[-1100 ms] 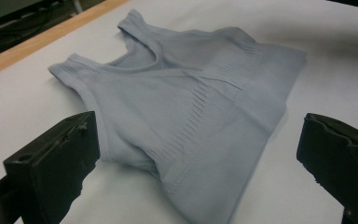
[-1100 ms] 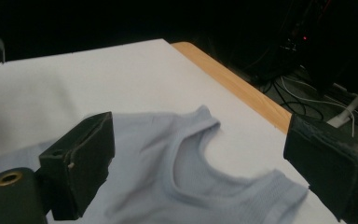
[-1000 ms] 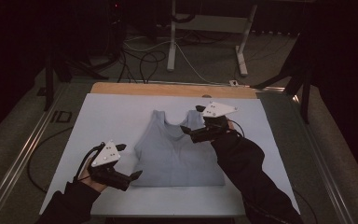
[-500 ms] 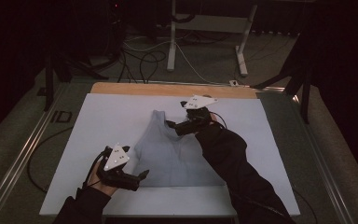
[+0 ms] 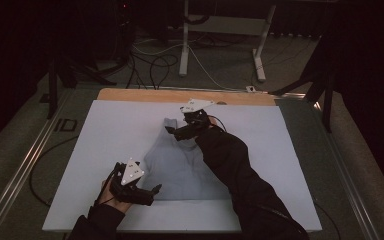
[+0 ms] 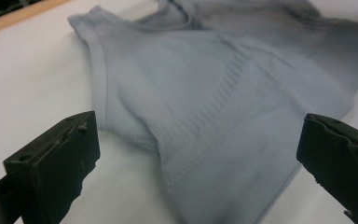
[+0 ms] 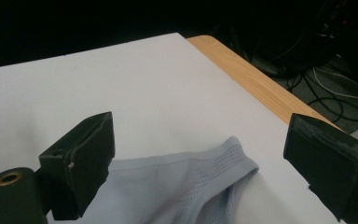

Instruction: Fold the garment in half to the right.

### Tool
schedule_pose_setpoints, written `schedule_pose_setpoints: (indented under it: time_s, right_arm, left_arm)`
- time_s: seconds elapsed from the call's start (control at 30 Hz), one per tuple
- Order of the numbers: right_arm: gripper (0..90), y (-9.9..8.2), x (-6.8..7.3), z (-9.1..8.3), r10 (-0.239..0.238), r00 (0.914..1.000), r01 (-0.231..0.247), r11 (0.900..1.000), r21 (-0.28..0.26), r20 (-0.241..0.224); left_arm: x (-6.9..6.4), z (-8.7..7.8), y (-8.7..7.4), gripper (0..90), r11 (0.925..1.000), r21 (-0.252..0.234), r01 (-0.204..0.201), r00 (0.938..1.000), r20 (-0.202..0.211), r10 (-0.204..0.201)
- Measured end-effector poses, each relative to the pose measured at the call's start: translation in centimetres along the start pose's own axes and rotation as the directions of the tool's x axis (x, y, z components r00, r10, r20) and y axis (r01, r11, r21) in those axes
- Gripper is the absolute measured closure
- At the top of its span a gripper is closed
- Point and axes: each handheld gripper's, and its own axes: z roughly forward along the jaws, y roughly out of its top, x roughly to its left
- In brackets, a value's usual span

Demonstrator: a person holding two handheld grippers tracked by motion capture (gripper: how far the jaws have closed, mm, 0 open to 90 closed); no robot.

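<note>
Garment: pale grey tank top [image 5: 180,162] lies flat mid-worktop [image 5: 105,145].
Left gripper [image 5: 150,192]: jaws wide, at the top's near-left hem corner.
Right gripper [image 5: 172,131]: jaws wide, over a far shoulder strap [image 7: 233,161].

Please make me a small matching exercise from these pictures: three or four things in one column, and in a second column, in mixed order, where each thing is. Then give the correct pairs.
Things:
1. left tool
2. right tool
3. grey garment
4. wooden strip

Places:
A. flat in the middle of the white board
B. along the far edge of the white board
C. open at the near left corner of the garment's hem
D. open over a far shoulder strap of the garment

Pairs: 1-C, 2-D, 3-A, 4-B
</note>
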Motion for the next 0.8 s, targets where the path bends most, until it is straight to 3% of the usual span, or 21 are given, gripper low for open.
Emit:
schedule_pose_setpoints:
  time_s: [0.1,0.17,0.23,0.47,0.63,0.8]
  right_arm:
    - [8.9,-0.1,-0.2,0.9,-0.004,1.0,0.004,1.0,0.008,0.0]
    - [8.9,-0.1,-0.4,1.3,0.015,0.9999,-0.015,0.9999,0.007,-0.005]
    - [8.9,-0.2,-0.7,1.8,0.02,0.9998,-0.02,0.9998,0.009,-0.005]
    - [8.9,-0.8,-1.4,3.5,0.072,0.9974,-0.072,0.9971,0.027,0.001]
    - [8.9,-1.1,-1.6,4.9,0.066,0.9978,-0.066,0.9959,0.062,0.006]
    - [8.9,-1.0,-1.9,5.9,0.071,0.9975,-0.071,0.9946,0.076,0.002]
  left_arm:
    - [0.3,0.4,-0.4,0.4,0.9994,0.01,0.032,0.9991,0.029,-0.032]
    - [0.3,0.6,-0.5,0.4,0.9981,0.018,0.059,0.9982,0.014,-0.059]
    - [0.6,0.9,-0.6,0.4,0.9958,0.06,0.069,0.9968,0.035,-0.072]
    - [1.0,1.4,-1.3,1.7,0.9889,0.125,0.08,0.9955,0.04,-0.086]
    - [1.4,1.6,-1.8,7.9,0.9831,0.16,0.089,0.9928,0.066,-0.1]
    - [1.3,2.2,-2.2,16.0,0.9763,0.206,0.067,0.9929,0.083,-0.086]
